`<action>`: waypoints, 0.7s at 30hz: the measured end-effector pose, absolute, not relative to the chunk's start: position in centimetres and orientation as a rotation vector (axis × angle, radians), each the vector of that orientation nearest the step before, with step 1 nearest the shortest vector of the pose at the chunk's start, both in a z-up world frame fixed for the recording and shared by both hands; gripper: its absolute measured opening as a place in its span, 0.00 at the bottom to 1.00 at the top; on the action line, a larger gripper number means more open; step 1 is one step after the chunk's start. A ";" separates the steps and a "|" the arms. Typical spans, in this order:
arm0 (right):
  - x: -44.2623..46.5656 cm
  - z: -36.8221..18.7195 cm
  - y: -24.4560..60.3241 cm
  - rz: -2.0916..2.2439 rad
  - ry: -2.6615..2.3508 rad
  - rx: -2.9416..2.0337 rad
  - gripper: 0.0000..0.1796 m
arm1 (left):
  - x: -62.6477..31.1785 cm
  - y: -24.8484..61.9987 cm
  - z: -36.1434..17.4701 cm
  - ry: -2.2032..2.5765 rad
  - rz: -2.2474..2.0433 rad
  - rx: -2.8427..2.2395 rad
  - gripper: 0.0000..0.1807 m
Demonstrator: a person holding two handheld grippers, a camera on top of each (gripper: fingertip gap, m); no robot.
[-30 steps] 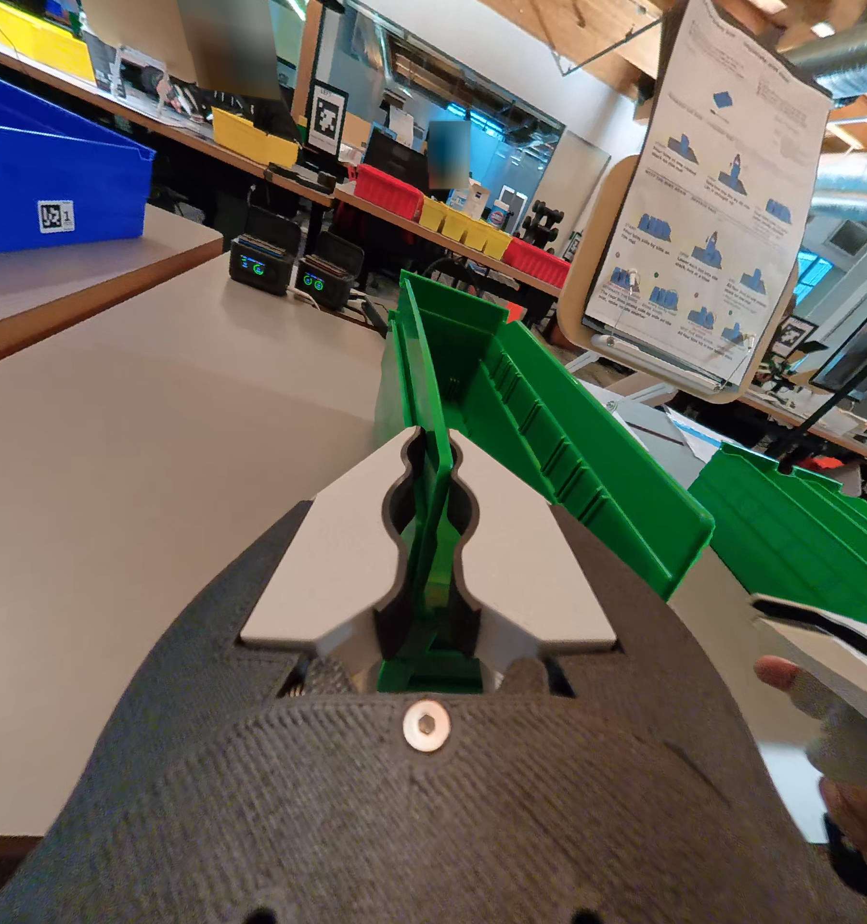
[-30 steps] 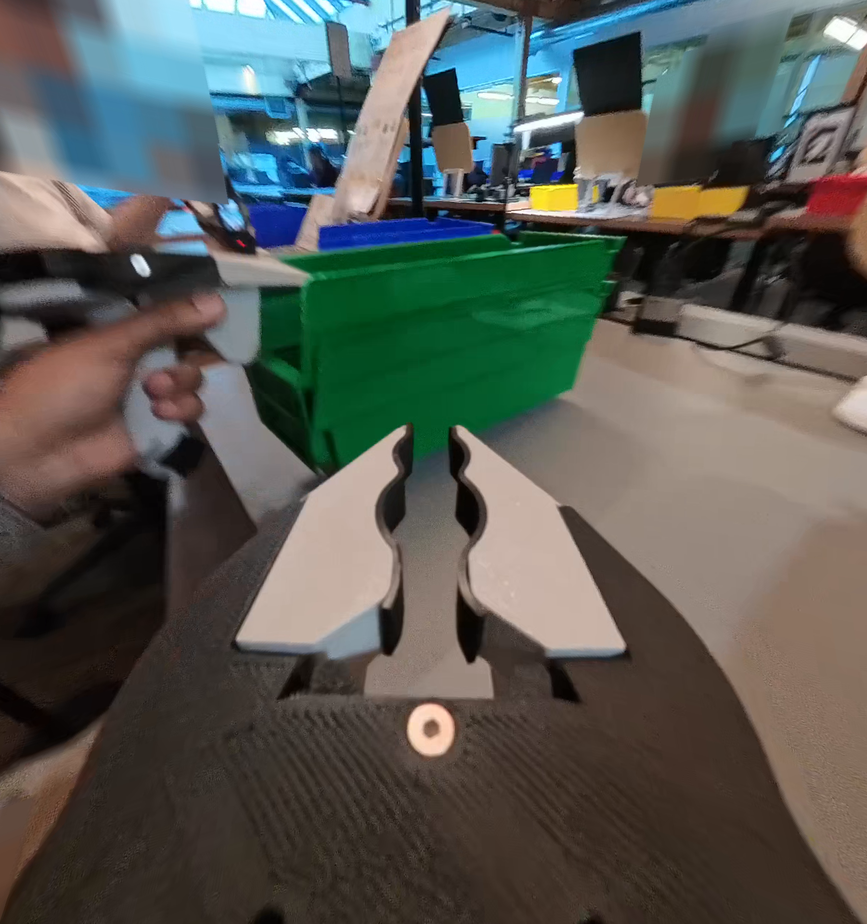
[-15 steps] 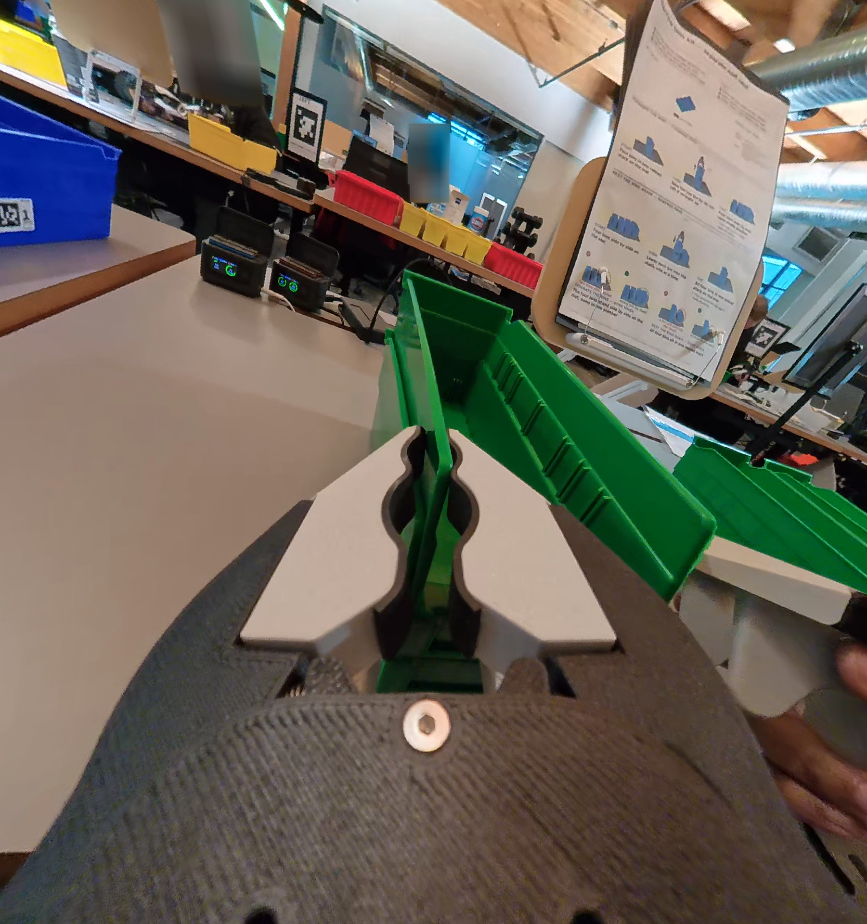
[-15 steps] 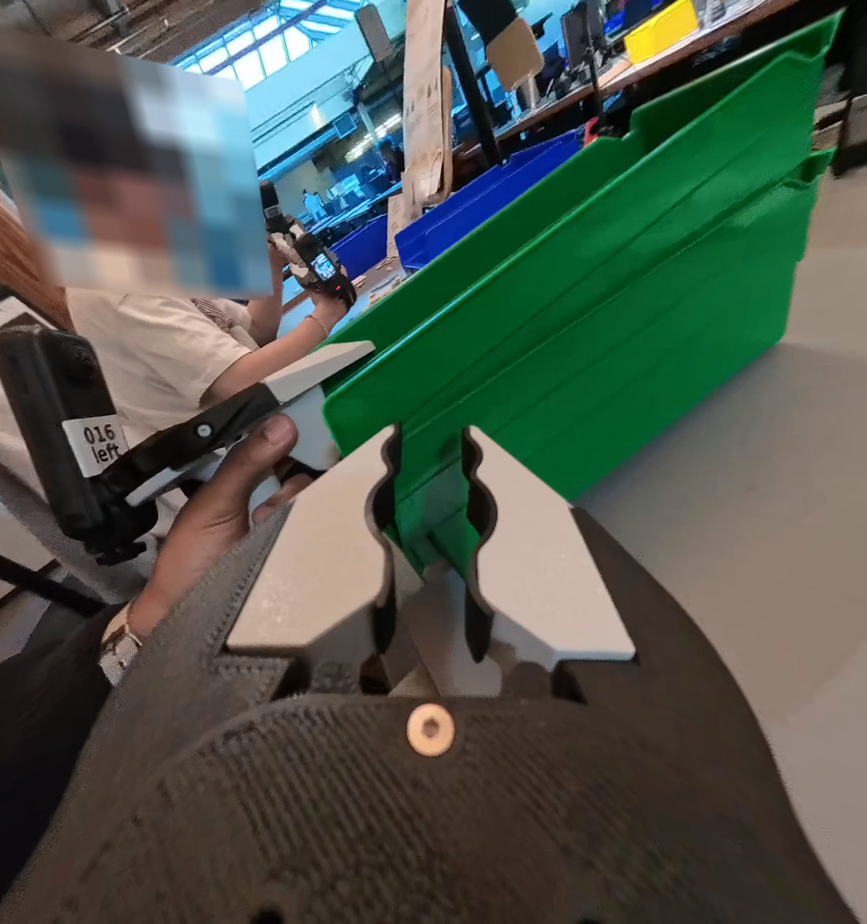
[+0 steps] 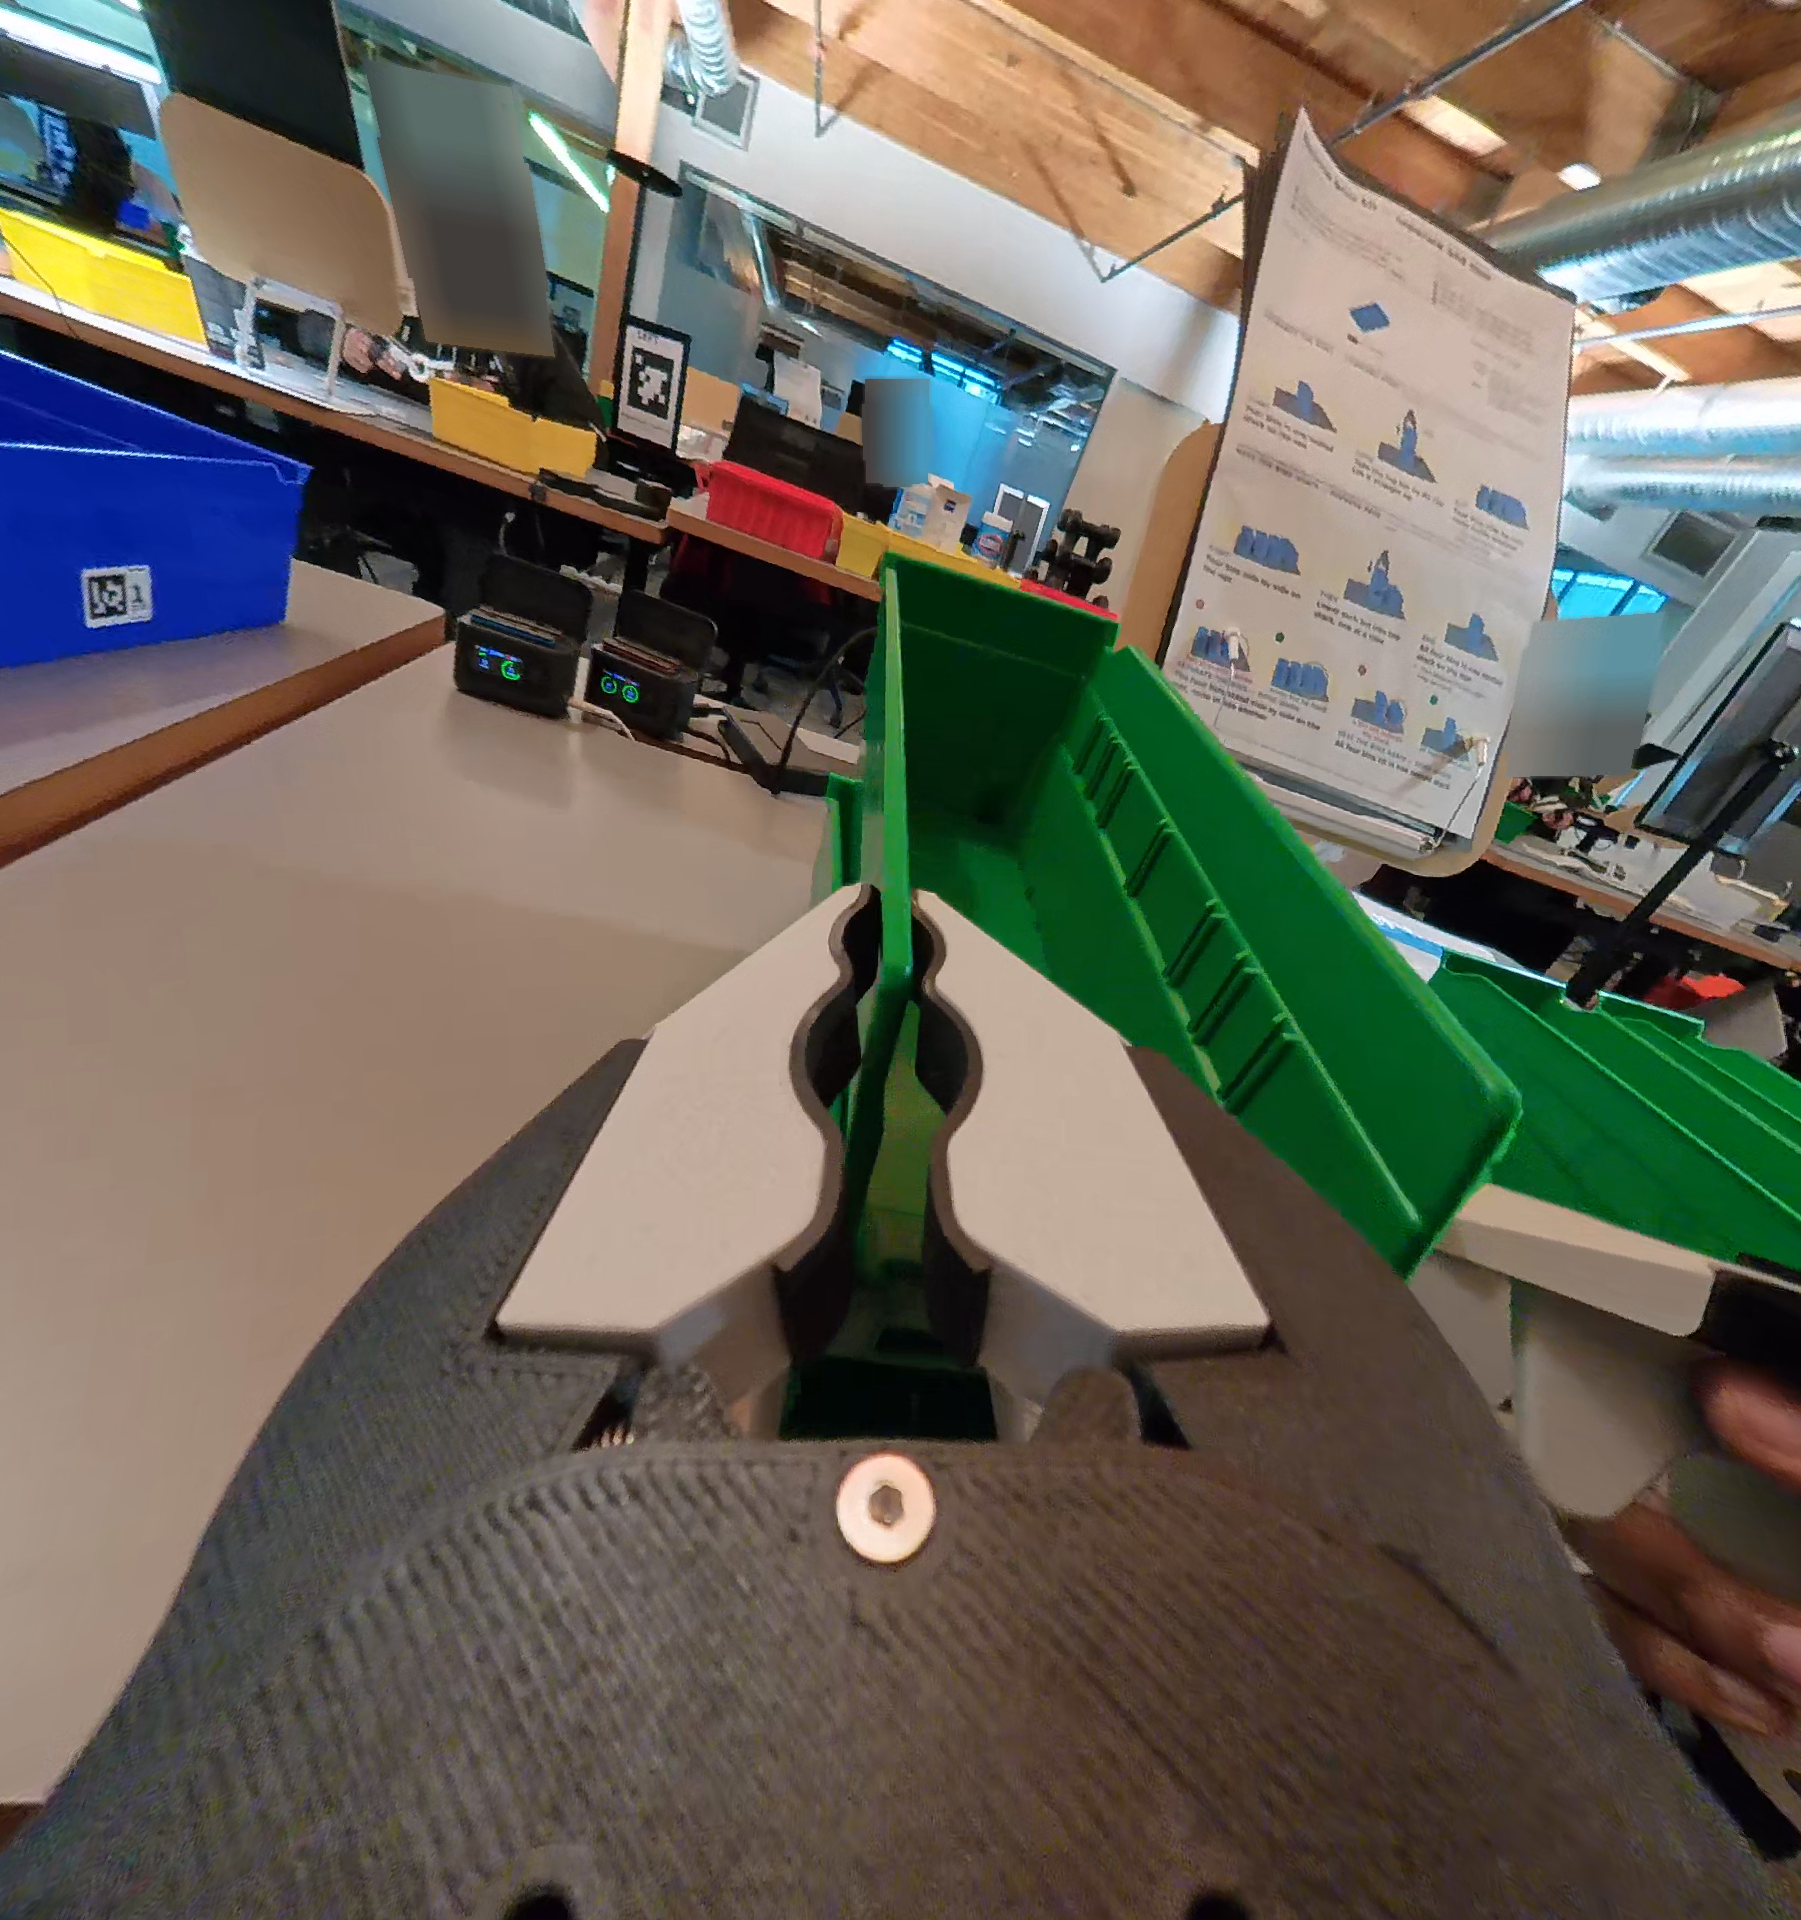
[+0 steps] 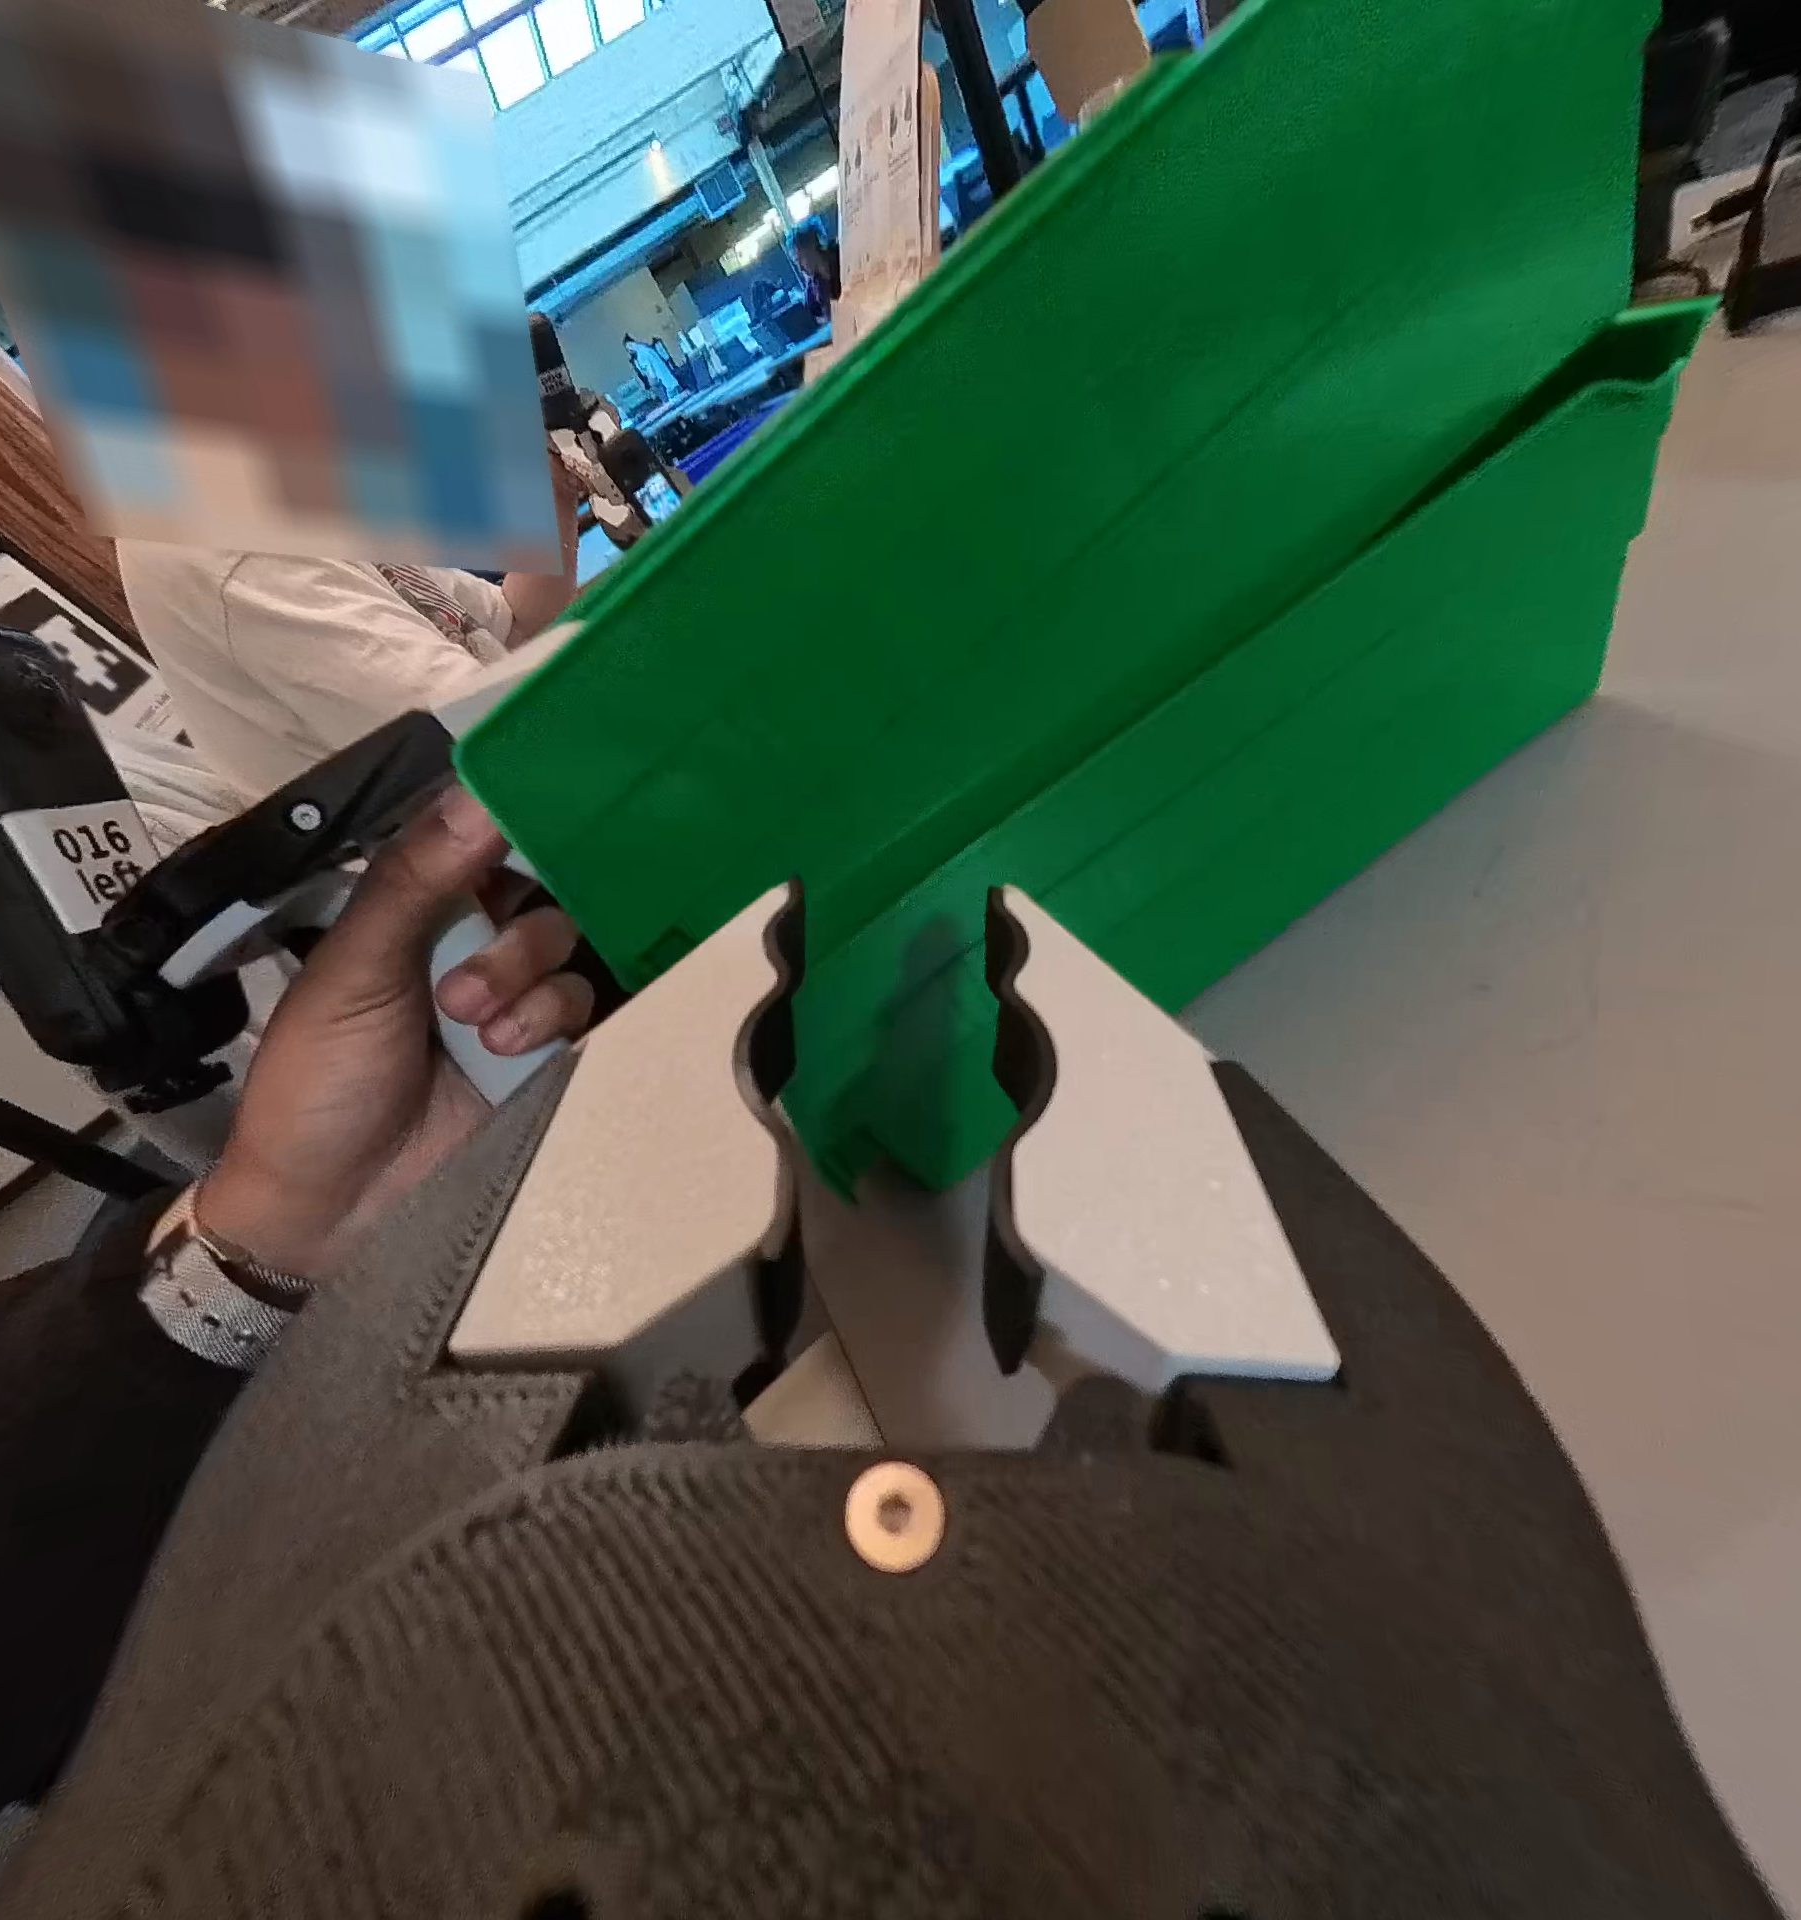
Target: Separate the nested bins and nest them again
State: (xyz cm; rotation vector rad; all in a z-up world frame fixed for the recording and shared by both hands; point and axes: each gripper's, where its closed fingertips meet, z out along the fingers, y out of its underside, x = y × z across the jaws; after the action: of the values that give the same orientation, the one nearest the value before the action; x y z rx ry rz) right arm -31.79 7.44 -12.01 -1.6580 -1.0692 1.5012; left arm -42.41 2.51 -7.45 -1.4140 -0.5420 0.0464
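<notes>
In the left wrist view, my left gripper (image 5: 888,940) was closed on the near side wall of a green bin (image 5: 1166,935), its two grey fingers (image 5: 709,1132) pressed against either face of the thin wall. That bin was tilted, with its near end raised and its far end lower, and it stretched away from me over the pale worktop (image 5: 304,987). To the right and lower lay more green bins (image 5: 1654,1132), nested together. A grey part of my right gripper (image 5: 1561,1262) showed at the right edge, just beside the raised bin's near corner, with my hand (image 5: 1779,1558) blurred behind it. A blue bin (image 5: 96,520) sat far left on another surface, and a printed instruction sheet (image 5: 1384,499) stood far right.

In the right wrist view, my right gripper (image 6: 894,935) was open, its fingers (image 6: 1114,1143) apart on either side of the near corner of the lower green bins (image 6: 1239,831), which rested on the worktop (image 6: 1550,987). I could not tell whether the fingers touched it. The raised green bin (image 6: 1083,468) slanted above the stack, and at the left my left hand (image 6: 376,1018) held the left gripper (image 6: 501,686) at its near end.
</notes>
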 end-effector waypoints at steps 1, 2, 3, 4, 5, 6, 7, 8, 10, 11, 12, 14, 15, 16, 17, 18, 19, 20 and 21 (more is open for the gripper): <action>-31.9 -12.4 7.3 1.499 -1.079 -1.669 0.19 | -42.5 2.4 -7.4 -0.547 0.041 -1.409 0.00; -31.9 -12.7 7.2 1.494 -1.089 -1.678 0.20 | -42.5 2.3 -7.3 -0.552 0.034 -1.404 0.00; -32.0 -13.0 7.1 1.490 -1.097 -1.684 0.20 | -42.5 2.2 -7.2 -0.554 0.031 -1.400 0.00; -32.0 -13.1 7.1 1.490 -1.101 -1.688 0.20 | -42.5 2.2 -7.0 -0.552 0.032 -1.396 0.00; -32.0 -13.1 7.0 1.493 -1.099 -1.687 0.21 | -42.4 2.1 -6.8 -0.547 0.033 -1.392 0.00; -32.0 -12.8 7.1 1.496 -1.093 -1.680 0.21 | -42.2 2.1 -6.6 -0.541 0.036 -1.387 0.00; -31.9 -12.5 7.3 1.493 -1.086 -1.670 0.21 | -42.1 1.9 -6.2 -0.533 0.042 -1.380 0.00; -31.8 -12.0 7.5 1.485 -1.079 -1.657 0.21 | -42.0 1.8 -5.8 -0.525 0.049 -1.371 0.00; -31.5 -10.9 8.1 1.463 -1.063 -1.624 0.20 | -41.7 1.5 -4.8 -0.518 0.047 -1.343 0.00; -31.2 -10.2 8.5 1.448 -1.050 -1.606 0.20 | -41.4 1.4 -4.2 -0.514 0.042 -1.328 0.00; -30.7 -9.3 8.9 1.433 -1.034 -1.587 0.20 | -41.1 1.3 -3.6 -0.507 0.034 -1.315 0.00; -29.3 -7.3 9.6 1.409 -1.000 -1.542 0.20 | -39.9 1.4 -2.4 -0.480 0.011 -1.295 0.00; -28.2 -6.3 9.8 1.390 -0.986 -1.516 0.20 | -39.1 1.5 -1.8 -0.463 -0.003 -1.288 0.00; -26.9 -5.5 10.1 1.359 -0.971 -1.489 0.20 | -38.1 1.7 -1.3 -0.444 -0.021 -1.281 0.00; -25.4 -5.0 10.3 1.318 -0.960 -1.463 0.20 | -37.1 1.9 -0.8 -0.425 -0.039 -1.278 0.00; -23.8 -4.7 10.5 1.270 -0.954 -1.439 0.19 | -35.9 2.3 -0.4 -0.406 -0.060 -1.285 0.00; -22.3 -4.7 10.5 1.217 -0.952 -1.419 0.19 | -34.6 2.7 -0.2 -0.383 -0.087 -1.295 0.00; -20.7 -4.9 10.5 1.163 -0.953 -1.403 0.19 | -33.1 3.2 -0.1 -0.358 -0.118 -1.308 0.00; -19.2 -5.2 10.5 1.111 -0.956 -1.389 0.18 | -31.6 3.8 -0.2 -0.333 -0.148 -1.324 0.00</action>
State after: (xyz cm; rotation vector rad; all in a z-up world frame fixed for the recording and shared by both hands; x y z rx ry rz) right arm -19.23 10.48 -5.19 -1.3895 -0.9557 1.1109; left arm -31.65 3.78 -0.16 -1.3242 -0.3327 -0.1479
